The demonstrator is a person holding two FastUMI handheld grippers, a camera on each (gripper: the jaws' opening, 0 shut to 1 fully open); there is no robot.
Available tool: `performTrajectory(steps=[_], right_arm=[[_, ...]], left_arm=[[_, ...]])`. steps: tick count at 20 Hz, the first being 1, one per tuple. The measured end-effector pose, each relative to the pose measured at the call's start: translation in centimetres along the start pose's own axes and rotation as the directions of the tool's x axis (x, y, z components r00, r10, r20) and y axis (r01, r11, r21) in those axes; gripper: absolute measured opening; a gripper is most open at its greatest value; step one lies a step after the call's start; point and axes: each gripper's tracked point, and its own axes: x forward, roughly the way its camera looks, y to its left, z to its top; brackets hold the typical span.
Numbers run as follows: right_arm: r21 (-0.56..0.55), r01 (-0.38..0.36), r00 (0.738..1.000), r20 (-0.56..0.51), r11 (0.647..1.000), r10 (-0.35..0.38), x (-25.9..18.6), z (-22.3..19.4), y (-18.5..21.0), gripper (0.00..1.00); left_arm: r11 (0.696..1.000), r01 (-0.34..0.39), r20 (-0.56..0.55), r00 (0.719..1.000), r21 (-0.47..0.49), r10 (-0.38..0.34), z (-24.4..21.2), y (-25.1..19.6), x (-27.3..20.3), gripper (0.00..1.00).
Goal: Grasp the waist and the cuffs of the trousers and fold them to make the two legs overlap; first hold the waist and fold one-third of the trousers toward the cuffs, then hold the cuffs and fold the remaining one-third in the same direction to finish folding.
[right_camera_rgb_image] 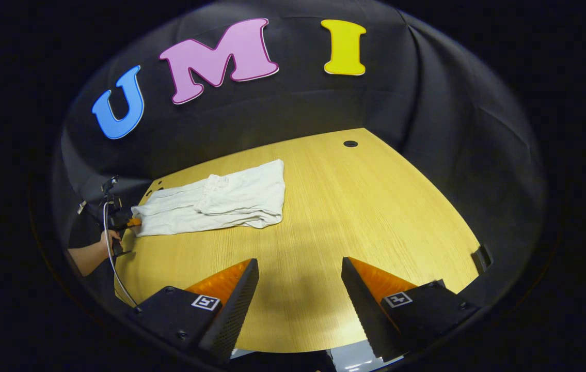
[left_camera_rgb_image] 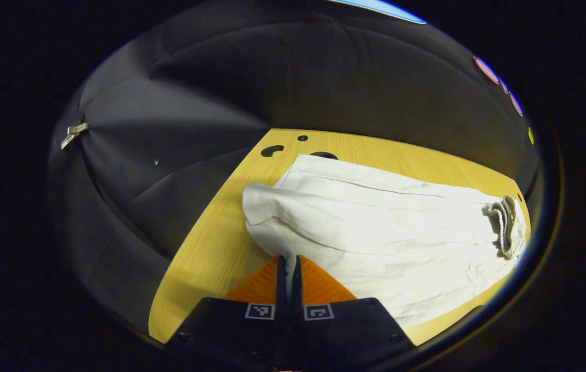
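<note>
Black cloth walls stand round your wooden bench (right_camera_rgb_image: 354,217), where the white trousers (left_camera_rgb_image: 375,227) lie with the waist end already folded over, your left claw (left_camera_rgb_image: 289,266) pinching the cuff end for the last fold, your right claw (right_camera_rgb_image: 300,289) spread and empty.

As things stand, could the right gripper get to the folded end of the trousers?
Probably yes: the right gripper is open over bare table, and nothing lies between it and the trousers, whose far end the left gripper holds.
</note>
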Motion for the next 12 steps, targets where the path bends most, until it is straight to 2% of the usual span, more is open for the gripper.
performTrajectory(steps=[4, 8, 9, 10, 12], right_arm=[[0.025, 0.019, 1.000, 0.003, 1.000, -0.019, -0.8, -0.7, -1.8, 0.98], [0.062, 0.016, 1.000, 0.009, 0.998, -0.017, -1.0, -1.6, -3.3, 0.98], [0.073, 0.019, 1.000, 0.018, 0.997, -0.020, -0.8, -1.5, -3.9, 0.98], [0.092, 0.021, 0.999, 0.024, 0.995, -0.024, -0.5, -1.3, -4.3, 0.98], [0.144, 0.013, 0.999, 0.037, 0.990, -0.019, 0.0, -0.6, -5.1, 0.98]], left_arm=[[0.996, 0.020, 0.045, 0.999, -0.091, -0.016, 1.1, -1.1, -1.0, 0.06], [0.994, 0.046, 0.113, 0.993, -0.096, -0.035, 3.8, -2.9, -3.6, 0.06], [0.992, 0.062, 0.126, 0.991, -0.110, -0.048, 4.6, -3.8, -4.4, 0.10], [0.990, 0.069, 0.140, 0.989, -0.119, -0.053, 5.4, -4.6, -5.3, 0.06], [0.987, 0.091, 0.161, 0.984, -0.130, -0.070, 7.0, -6.8, -6.9, 0.06]])
